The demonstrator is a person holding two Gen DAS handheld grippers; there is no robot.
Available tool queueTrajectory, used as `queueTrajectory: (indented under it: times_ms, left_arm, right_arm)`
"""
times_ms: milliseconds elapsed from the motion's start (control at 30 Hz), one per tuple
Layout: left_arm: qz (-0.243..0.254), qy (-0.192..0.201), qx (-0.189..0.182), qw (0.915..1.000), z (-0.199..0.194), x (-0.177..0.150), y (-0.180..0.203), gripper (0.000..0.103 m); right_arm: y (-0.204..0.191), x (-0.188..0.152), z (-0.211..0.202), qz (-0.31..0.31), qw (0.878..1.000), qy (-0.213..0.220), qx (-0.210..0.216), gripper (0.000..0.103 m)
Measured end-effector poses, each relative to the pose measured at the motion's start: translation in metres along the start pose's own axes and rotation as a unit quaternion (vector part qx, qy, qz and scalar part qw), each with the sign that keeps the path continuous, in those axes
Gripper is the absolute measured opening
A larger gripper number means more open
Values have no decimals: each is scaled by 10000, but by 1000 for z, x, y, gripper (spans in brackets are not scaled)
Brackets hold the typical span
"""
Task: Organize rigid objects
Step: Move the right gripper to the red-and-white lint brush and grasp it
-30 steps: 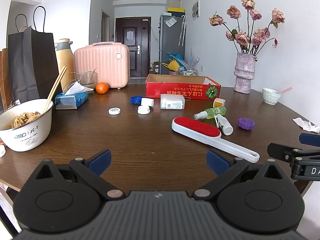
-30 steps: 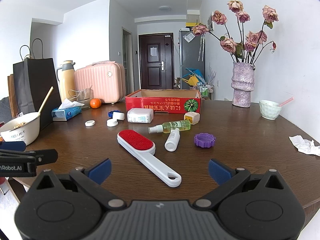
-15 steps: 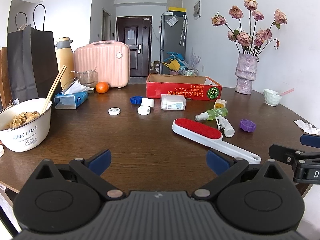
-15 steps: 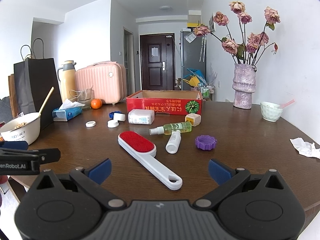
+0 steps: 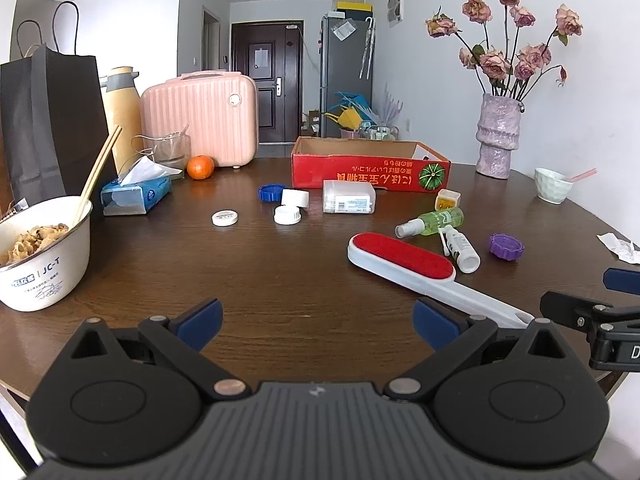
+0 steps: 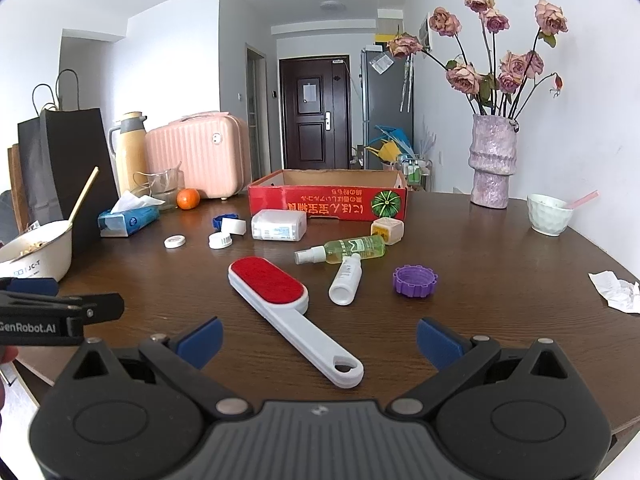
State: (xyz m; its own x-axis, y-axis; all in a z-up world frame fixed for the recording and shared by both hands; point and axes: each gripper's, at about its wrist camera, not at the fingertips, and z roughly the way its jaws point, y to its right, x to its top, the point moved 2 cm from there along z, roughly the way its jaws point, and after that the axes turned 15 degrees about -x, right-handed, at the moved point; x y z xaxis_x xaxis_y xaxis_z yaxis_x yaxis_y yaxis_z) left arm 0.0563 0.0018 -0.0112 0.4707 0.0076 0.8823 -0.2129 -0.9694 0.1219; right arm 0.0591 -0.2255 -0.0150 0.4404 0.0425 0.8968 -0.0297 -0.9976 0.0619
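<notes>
Woodgrain of the dark, round surface [image 6: 500, 248] fills mid-frame. My left tool [image 5: 316, 318] and right tool [image 6: 318, 336] are spread wide, empty. At centre lies a flat white lint brush [image 6: 288, 308], red felt pad up, before a red cardboard box [image 6: 328, 196].

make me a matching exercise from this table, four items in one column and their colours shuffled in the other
Items:
1. lint brush pad
2. ridged cap
3. spray bottle
4. small suitcase

Colours:
A. pink
B. yellow-green
C. red
D. purple

Pairs: 1-C, 2-D, 3-B, 4-A
</notes>
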Motion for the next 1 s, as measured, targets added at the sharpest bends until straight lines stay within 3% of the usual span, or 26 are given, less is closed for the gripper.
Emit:
queueTrajectory:
  times_ms: [1000]
  left_arm:
    - [-135,-270,-88,9995,51,14,-18,103]
  right_arm:
    - [-13,15,56,-122,9990,-421,-107,103]
